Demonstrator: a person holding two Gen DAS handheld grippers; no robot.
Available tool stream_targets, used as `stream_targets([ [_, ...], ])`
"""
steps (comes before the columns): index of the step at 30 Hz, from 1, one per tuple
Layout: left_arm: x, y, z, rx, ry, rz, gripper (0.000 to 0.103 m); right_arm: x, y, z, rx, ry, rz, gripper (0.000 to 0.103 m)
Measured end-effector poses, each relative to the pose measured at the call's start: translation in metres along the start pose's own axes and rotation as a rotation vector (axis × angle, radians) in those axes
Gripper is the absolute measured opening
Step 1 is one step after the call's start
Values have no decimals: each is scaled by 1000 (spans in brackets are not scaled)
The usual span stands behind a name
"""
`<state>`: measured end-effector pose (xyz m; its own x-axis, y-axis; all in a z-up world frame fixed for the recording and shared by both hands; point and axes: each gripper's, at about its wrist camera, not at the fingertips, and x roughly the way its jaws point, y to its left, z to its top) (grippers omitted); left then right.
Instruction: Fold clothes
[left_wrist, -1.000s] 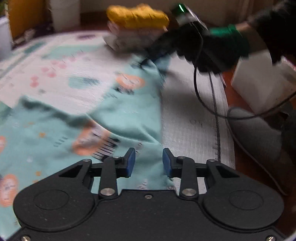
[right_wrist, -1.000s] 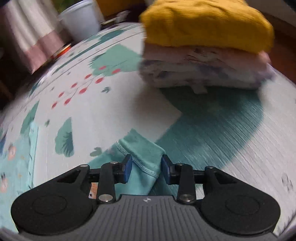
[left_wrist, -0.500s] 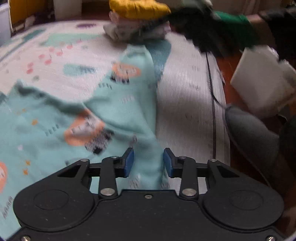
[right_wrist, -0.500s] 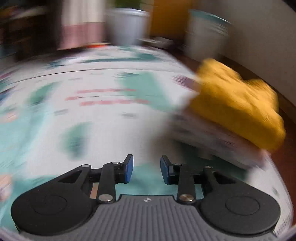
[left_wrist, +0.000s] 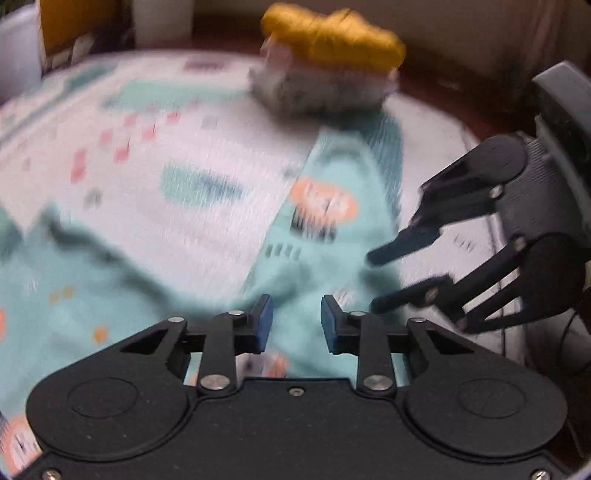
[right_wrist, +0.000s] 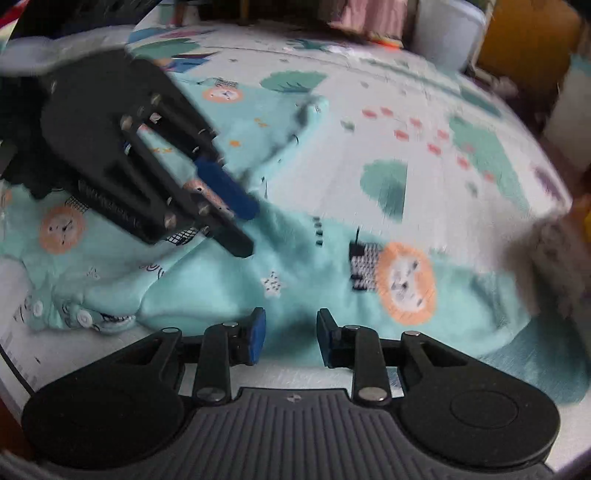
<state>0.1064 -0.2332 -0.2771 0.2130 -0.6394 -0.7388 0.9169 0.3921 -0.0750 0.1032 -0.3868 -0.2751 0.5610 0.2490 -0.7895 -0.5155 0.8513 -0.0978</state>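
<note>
**Mint lion-print garment spread on the mat, both grippers over it, nothing gripped**

Nearest you, your left gripper (left_wrist: 293, 319) hangs over the mint-green baby garment (left_wrist: 325, 236). Its blue pads stand apart with loose cloth showing in the gap, and the jaws are closing, yet no pad presses on fabric. Your right gripper (right_wrist: 290, 332) sits at the near hem of the same garment (right_wrist: 295, 273), fingers parted a little, with cloth below the gap and nothing pinched.

The garment lies flat but rumpled on the patterned play mat (right_wrist: 332, 155), one long limb reaching away toward the folded stack. Expect it to handle as thin, light, limp knit: it will sag, crease and drag along the mat instead of holding a shape. Judging from that, take it at an edge or hem with a fold of cloth between the pads, one gripper at each end of the line you want to turn over. The snap fasteners (right_wrist: 79, 315) on the left edge are stiffer and give a surer bite.

Farther off, the stack of folded clothes (left_wrist: 325, 79), topped by a mustard-yellow piece (left_wrist: 332, 42), rests at the mat's far side.
</note>
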Motion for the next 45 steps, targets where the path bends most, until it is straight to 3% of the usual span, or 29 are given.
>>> stream_targets([
  [2,10,0,1,9,24,37,28,-1,0,-1,-1,-26,15,30],
  [4,23,5,1,-6,71,45,29,8,-1,-3,20,55,23,32],
  [7,9,-1,6,45,-3,87,27,10,0,-1,21,68,21,32],
  [8,3,-3,5,46,-29,70,27,9,0,-2,19,68,25,32],
  [11,14,-6,-1,64,24,80,27,7,-3,-7,28,62,38,33],
  [13,22,1,-2,18,50,59,31,8,-5,-5,45,64,48,33],
  [16,11,-2,4,50,23,72,31,4,-4,-3,12,67,52,33],
  [18,-2,-10,2,97,-7,57,31,0,-11,0,20,37,34,33],
  [23,-26,-37,-21,165,13,13,31,7,-54,3,133,35,-61,33],
  [25,-18,-47,-30,173,84,21,31,10,-71,2,187,37,-93,34],
  [28,-5,-54,-30,193,128,33,32,16,-80,0,212,75,-122,43],
  [31,-37,-44,-22,142,89,14,33,11,-74,6,199,55,-124,43],
  [34,-87,-27,-35,88,82,34,39,5,-55,23,166,24,-43,43],
  [37,-140,-10,-78,-59,92,97,41,5,-27,52,87,-2,76,42],
  [41,-191,0,-153,-229,113,280,40,8,32,101,-90,-15,270,39],
  [45,-225,14,-211,-429,72,492,40,10,86,153,-232,28,426,35],
])
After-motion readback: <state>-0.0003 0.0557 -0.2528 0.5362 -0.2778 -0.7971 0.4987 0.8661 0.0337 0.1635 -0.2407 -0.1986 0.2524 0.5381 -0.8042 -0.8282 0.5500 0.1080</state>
